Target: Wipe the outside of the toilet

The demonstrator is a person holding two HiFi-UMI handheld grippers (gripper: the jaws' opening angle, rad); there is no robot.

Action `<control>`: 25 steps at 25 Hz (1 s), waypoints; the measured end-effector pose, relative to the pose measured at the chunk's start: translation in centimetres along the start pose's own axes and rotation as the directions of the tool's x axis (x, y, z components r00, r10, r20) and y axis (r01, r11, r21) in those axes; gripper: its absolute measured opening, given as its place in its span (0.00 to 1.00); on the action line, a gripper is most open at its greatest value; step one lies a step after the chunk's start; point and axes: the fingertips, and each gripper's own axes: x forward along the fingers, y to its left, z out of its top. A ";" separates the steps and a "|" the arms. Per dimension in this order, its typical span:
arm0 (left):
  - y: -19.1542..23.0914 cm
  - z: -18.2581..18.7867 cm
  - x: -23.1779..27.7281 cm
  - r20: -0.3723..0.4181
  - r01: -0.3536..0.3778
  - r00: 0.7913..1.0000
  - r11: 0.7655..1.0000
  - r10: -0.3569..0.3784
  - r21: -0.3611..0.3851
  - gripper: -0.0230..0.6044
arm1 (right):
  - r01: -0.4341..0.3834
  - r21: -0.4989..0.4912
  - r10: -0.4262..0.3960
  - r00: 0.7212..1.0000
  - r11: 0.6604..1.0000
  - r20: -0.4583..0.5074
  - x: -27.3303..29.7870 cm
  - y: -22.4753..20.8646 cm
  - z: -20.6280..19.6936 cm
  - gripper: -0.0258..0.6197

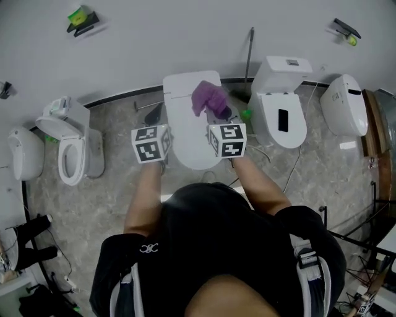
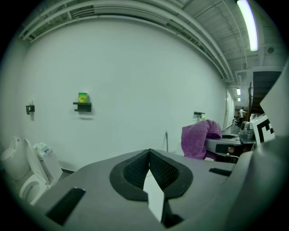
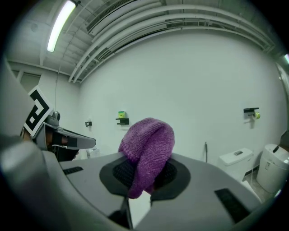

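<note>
The white toilet (image 1: 187, 127) with its lid closed stands in the middle, just in front of me. A purple knitted cloth (image 1: 209, 98) hangs bunched over the lid's right rear; my right gripper (image 1: 221, 112) is shut on it. In the right gripper view the cloth (image 3: 149, 144) bulges up out of the shut right gripper (image 3: 144, 170). My left gripper (image 1: 153, 114) hovers at the toilet's left side. Its pads (image 2: 156, 168) meet at the tip with nothing between them. The cloth (image 2: 198, 137) also shows at the right of the left gripper view.
A toilet with its seat lid raised (image 1: 71, 148) stands to the left, another white fixture (image 1: 25, 155) beyond it. Two more toilets (image 1: 281, 105) (image 1: 345, 105) stand to the right. Wall shelves (image 1: 80, 18) (image 1: 346, 30) carry green items. Cables (image 1: 291, 170) trail on the floor.
</note>
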 end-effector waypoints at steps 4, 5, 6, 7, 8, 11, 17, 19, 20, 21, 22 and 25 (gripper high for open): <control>1.0 -0.3 2.9 -0.035 -0.038 0.999 0.999 0.038 -0.019 0.05 | -0.079 -0.045 0.077 0.996 0.996 -0.046 4.7 -1.0 -0.7 0.14; 1.4 -0.5 3.4 -0.047 -0.045 0.998 0.999 0.044 -0.021 0.05 | -0.097 -0.060 0.094 0.994 0.993 -0.054 6.1 -0.9 -0.7 0.14; 2.0 -0.9 3.9 -0.061 -0.052 0.997 0.998 0.050 -0.022 0.05 | -0.113 -0.069 0.109 0.992 0.991 -0.060 7.4 -0.8 -0.7 0.14; 2.7 -1.3 4.4 -0.076 -0.058 0.996 0.998 0.056 -0.025 0.05 | -0.124 -0.073 0.120 0.991 0.990 -0.065 8.7 -0.5 -0.7 0.14; 3.5 -1.8 4.8 -0.091 -0.064 0.994 0.997 0.061 -0.031 0.05 | -0.132 -0.073 0.127 0.990 0.989 -0.067 9.9 -0.1 -0.7 0.14; 6.1 -3.1 6.0 -0.123 -0.077 0.990 0.995 0.068 -0.063 0.05 | -0.138 -0.062 0.133 0.988 0.989 -0.078 13.2 1.0 -1.2 0.14; 12.0 -4.2 9.9 -0.148 -0.033 0.989 0.994 0.018 -0.100 0.05 | -0.114 -0.085 0.100 0.983 0.990 -0.157 19.6 4.0 -3.8 0.14; 13.6 -4.7 11.4 -0.158 0.006 0.987 0.995 -0.023 -0.102 0.05 | -0.092 -0.086 0.074 0.978 0.992 -0.195 21.7 4.8 -5.2 0.14; 14.4 -5.0 12.0 -0.164 0.024 0.986 0.995 -0.041 -0.101 0.05 | -0.078 -0.085 0.059 0.976 0.993 -0.209 22.7 5.1 -5.8 0.14; 15.1 -5.3 12.7 -0.169 0.040 0.984 0.994 -0.057 -0.101 0.05 | -0.064 -0.087 0.044 0.975 0.994 -0.218 23.8 5.4 -6.5 0.14; 16.0 -5.5 13.4 -0.176 0.053 0.982 0.994 -0.070 -0.100 0.05 | -0.053 -0.094 0.031 0.974 0.994 -0.224 24.9 5.7 -7.0 0.14; 19.2 -6.8 15.6 -0.199 0.078 0.975 0.992 -0.098 -0.103 0.05 | -0.040 -0.119 0.009 0.969 0.992 -0.246 28.5 6.8 -8.8 0.14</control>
